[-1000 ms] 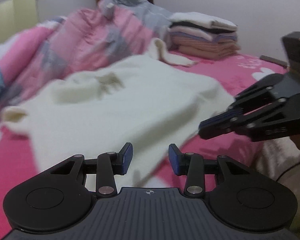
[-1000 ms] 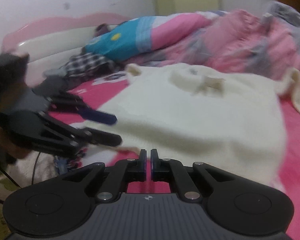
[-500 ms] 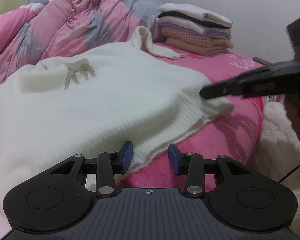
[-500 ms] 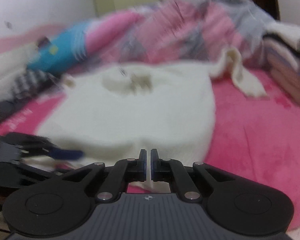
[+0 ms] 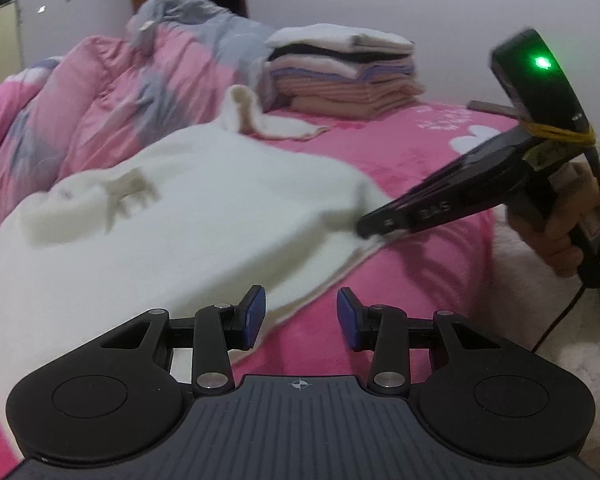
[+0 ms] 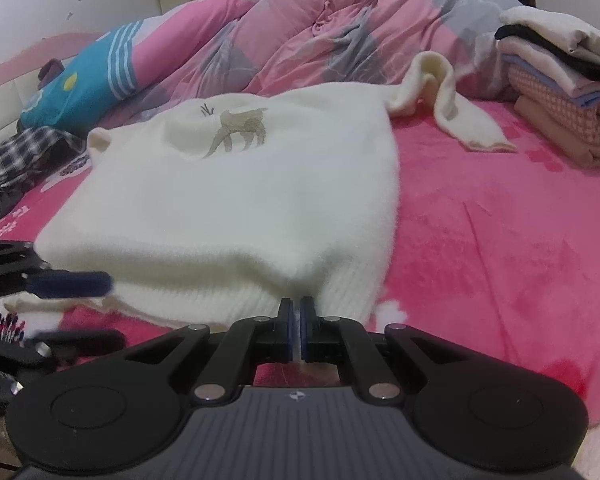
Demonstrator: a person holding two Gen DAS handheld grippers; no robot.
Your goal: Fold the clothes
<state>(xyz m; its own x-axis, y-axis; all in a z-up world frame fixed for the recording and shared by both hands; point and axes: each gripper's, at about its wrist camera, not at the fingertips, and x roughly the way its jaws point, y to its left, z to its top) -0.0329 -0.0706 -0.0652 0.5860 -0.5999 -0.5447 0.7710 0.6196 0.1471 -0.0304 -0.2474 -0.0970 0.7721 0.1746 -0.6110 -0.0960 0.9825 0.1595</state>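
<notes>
A cream sweater (image 6: 240,200) with a deer motif lies flat on the pink bed (image 6: 500,220), its ribbed hem toward me and one sleeve (image 6: 452,100) flung out to the right. My right gripper (image 6: 297,320) is shut on the hem near its right corner, and the knit puckers toward the tips. In the left wrist view the same gripper (image 5: 364,228) touches the sweater (image 5: 180,220) at that corner, held by a hand (image 5: 556,232). My left gripper (image 5: 302,316) is open at the hem's other end, pads apart over pink sheet. In the right wrist view it (image 6: 76,310) is blurred.
A stack of folded clothes (image 5: 340,76) sits at the far right of the bed. A bunched pink and grey quilt (image 6: 300,20) lies behind the sweater. A blue striped pillow (image 6: 92,76) and plaid cloth (image 6: 24,152) lie at the left.
My right gripper has swung in to the sweater's hem, rolled edgewise, and now pinches it. My left gripper has shifted along the hem and stays open.
</notes>
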